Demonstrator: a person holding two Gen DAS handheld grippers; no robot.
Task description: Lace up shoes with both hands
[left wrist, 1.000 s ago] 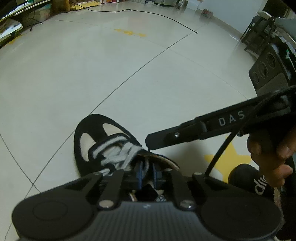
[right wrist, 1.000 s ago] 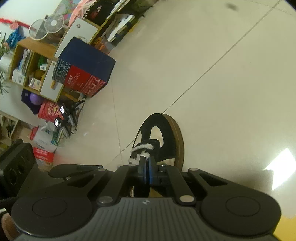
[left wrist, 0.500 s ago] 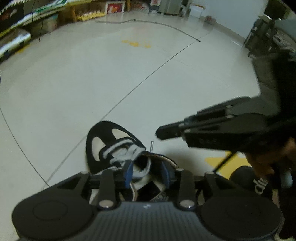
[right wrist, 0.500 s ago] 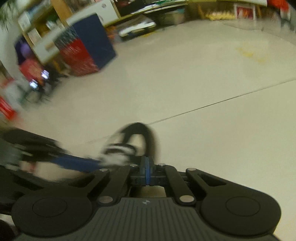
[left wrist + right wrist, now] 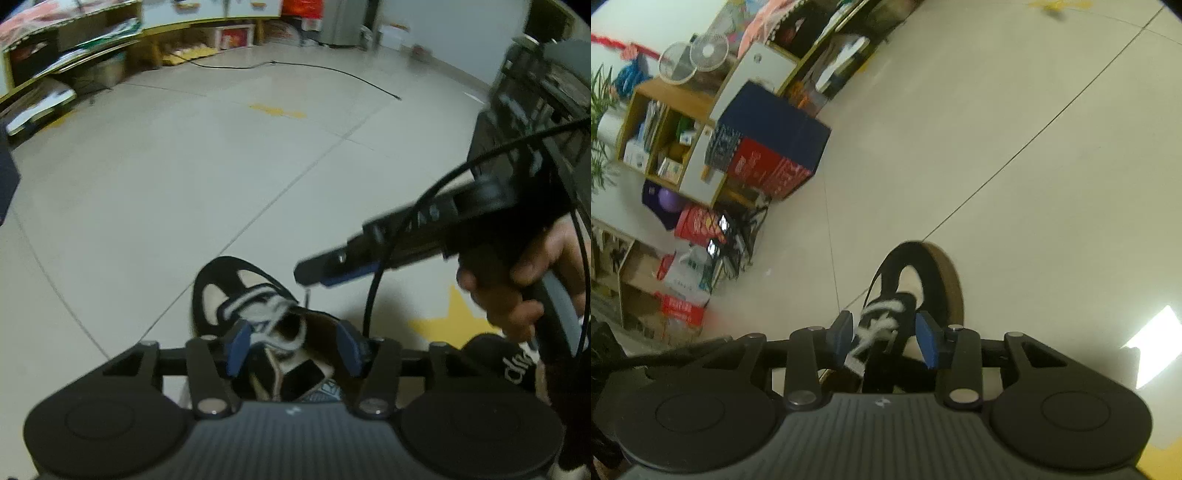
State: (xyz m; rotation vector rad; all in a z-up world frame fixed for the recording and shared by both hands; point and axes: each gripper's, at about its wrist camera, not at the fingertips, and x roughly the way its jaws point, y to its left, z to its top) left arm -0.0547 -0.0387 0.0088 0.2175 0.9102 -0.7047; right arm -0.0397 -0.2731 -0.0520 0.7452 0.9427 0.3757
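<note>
A black shoe (image 5: 221, 284) with cream panels and a tan sole stands on the pale tiled floor, toe pointing away. Its white laces (image 5: 264, 308) cross loosely over the tongue. My left gripper (image 5: 293, 345) hovers over the shoe's mouth. Its jaws are opening and the blue pads press on nothing. In the right wrist view the shoe (image 5: 938, 273) lies just ahead, and my right gripper (image 5: 884, 336) has its jaws opening, with the white laces (image 5: 877, 323) showing loose between the pads. A hand (image 5: 517, 280) holds the right gripper (image 5: 308, 271) above the shoe's right side.
A yellow star sticker (image 5: 458, 317) marks the floor to the right, beside a dark item with white lettering (image 5: 517, 365). A thin black cable (image 5: 295, 66) trails across the far floor. A navy and red box (image 5: 768, 147) and cluttered shelves (image 5: 657, 133) stand at the left.
Both grippers' jaws have gone from nearly shut to well apart. The left gripper has risen away from the shoe. The right gripper has drawn back up and to the right of the laces.
</note>
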